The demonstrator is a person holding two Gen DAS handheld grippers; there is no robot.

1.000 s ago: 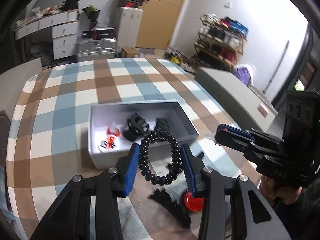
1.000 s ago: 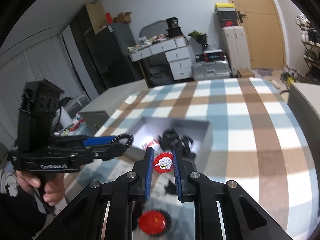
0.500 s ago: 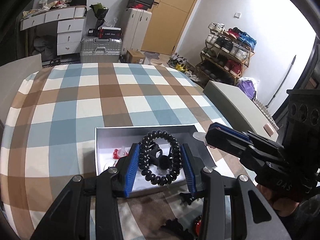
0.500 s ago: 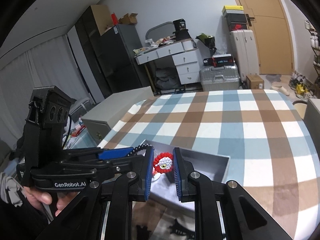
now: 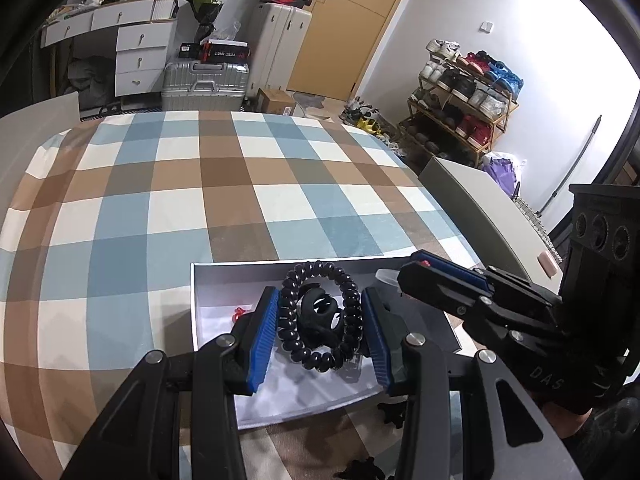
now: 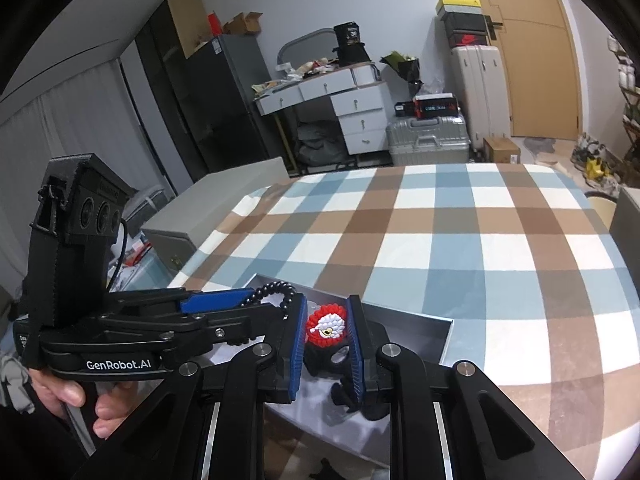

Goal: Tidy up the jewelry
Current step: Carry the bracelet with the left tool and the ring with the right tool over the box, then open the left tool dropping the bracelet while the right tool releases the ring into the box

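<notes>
My left gripper (image 5: 320, 328) is shut on a black spiral hair tie (image 5: 318, 314), held over the open grey box (image 5: 196, 304) on the checked tablecloth. Under the hair tie a black claw clip (image 5: 320, 312) lies in the box, with a small red piece (image 5: 239, 312) to its left. My right gripper (image 6: 327, 330) is shut on a round red and white beaded ornament (image 6: 327, 325), also above the grey box (image 6: 444, 340). The left gripper (image 6: 240, 304) shows at the left of the right wrist view, the right gripper (image 5: 412, 268) at the right of the left wrist view.
Small black clips (image 5: 392, 410) lie on the cloth in front of the box. A black clip (image 6: 360, 398) sits in the box below my right fingers. A grey cabinet (image 5: 480, 200) stands beside the table on the right. The checked cloth (image 5: 224, 200) stretches behind the box.
Both grippers have carried their items forward from the near cloth to above the box. The red ornament lying on the cloth has passed out of view.
</notes>
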